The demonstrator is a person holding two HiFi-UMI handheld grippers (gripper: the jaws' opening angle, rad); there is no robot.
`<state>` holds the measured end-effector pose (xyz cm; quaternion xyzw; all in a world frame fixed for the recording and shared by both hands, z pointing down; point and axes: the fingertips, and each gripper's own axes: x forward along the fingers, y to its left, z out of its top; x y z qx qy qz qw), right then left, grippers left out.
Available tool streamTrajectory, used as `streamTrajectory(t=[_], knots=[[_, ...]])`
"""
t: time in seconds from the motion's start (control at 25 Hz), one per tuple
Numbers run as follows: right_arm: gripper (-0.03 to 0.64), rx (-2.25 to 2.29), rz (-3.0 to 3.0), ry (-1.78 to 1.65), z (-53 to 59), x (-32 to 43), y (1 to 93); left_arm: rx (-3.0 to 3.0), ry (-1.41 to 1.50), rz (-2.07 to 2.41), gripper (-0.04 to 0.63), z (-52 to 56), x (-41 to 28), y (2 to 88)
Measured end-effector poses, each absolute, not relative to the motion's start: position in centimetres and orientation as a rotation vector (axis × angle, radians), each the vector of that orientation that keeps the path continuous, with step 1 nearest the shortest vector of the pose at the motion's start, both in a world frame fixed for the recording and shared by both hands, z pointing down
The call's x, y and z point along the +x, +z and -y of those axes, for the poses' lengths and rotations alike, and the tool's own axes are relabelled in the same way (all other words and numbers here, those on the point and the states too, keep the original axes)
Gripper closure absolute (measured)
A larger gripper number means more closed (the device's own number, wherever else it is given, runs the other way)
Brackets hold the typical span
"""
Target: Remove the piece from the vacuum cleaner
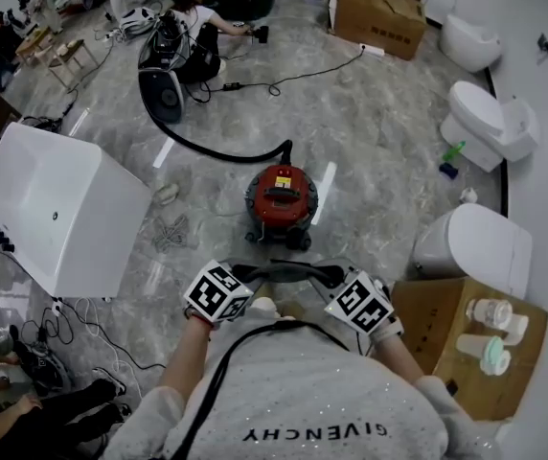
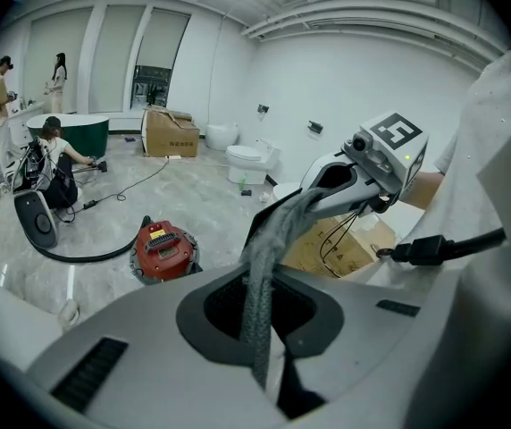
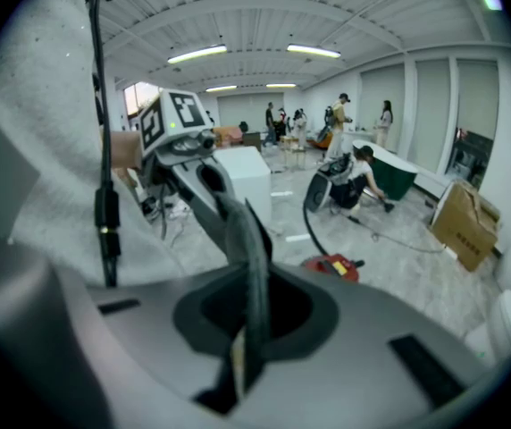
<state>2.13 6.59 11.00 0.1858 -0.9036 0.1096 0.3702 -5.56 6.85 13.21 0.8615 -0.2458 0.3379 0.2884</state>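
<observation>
Both grippers held close to the person's chest, jaws pointing inward toward each other. The left gripper point(image 2: 269, 248) has its two jaws closed flat together with nothing between the grey pads; the right gripper point(image 3: 242, 231) is likewise fully closed and empty. In the head view the two sets of jaws form one dark line between the marker cubes, tips meeting or nearly meeting; contact cannot be settled.

The red vacuum cleaner point(image 1: 282, 199) stands upright on the grey marble-patterned floor point(image 1: 379, 142), ahead of and below both grippers and well apart from them. It lies to the left of the left gripper's jaws in the left gripper view and just right of the right gripper's jaws in the right gripper view. A black hose point(image 1: 218, 153) is attached at the vacuum's far side and curves away across the floor, beyond the grippers.

Beside the right gripper, on its outer side, is an open cardboard box point(image 1: 427, 319). A white tub point(image 1: 54, 209) stands on the left gripper's outer side, farther out.
</observation>
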Motion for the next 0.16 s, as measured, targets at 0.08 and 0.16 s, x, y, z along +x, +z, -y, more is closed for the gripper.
streamTrajectory(t=[0.08,0.16], knots=[[0.591,0.473,2.318,0.286,-6.63,1.99,11.04,2.296,0.903,0.657,0.563,-6.85,-5.69,13.26],[0.591,0.467,2.316,0.292,-6.73,1.90,11.08,2.291,0.903,0.656,0.562,-6.90,-5.78,13.30]])
